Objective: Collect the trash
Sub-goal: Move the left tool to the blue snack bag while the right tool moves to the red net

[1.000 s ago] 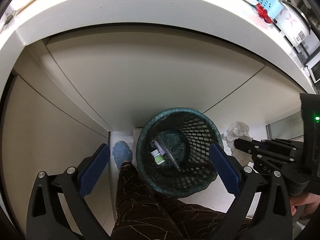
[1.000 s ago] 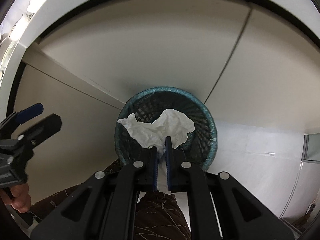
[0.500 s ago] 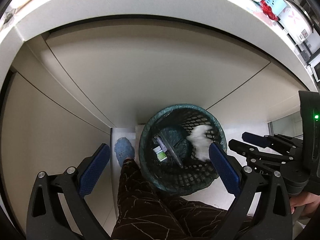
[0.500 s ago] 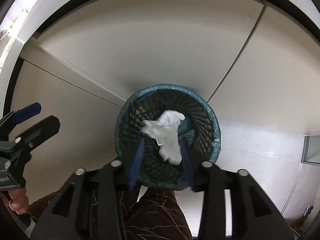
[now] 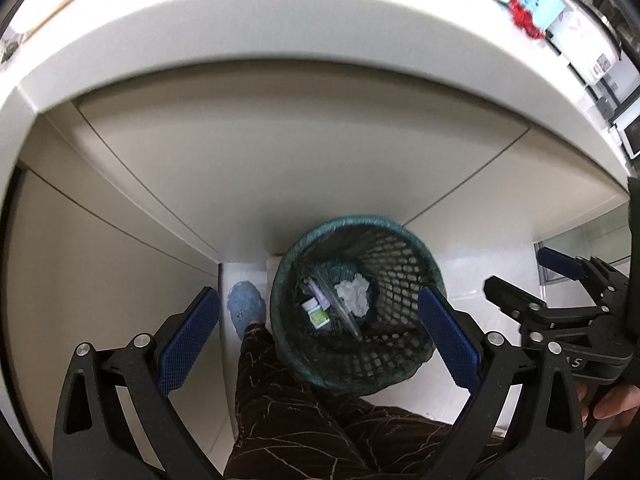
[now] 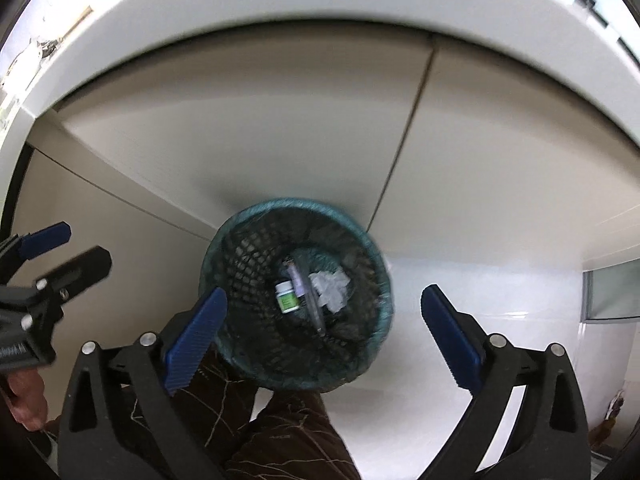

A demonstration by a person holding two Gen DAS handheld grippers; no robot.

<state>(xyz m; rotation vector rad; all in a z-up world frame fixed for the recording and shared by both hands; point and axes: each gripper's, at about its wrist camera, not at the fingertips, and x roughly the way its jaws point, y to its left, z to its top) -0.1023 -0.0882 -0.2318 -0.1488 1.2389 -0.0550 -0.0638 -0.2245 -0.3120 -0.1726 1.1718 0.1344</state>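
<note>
Crumpled tissue (image 6: 331,285) down in the wastebasket (image 6: 224,248) — right gripper (image 6: 324,332) above, jaws opening, empty.

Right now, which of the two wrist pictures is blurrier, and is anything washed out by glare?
Right wrist view: motion-smeared, the green-lined black mesh wastebasket has a ghosted right rim and the crumpled white tissue inside is soft. Left wrist view: sharper, mesh holes crisp, but the white countertop is blown out at the top. Both views: fisheye bends the counter edge into an arc.
</note>
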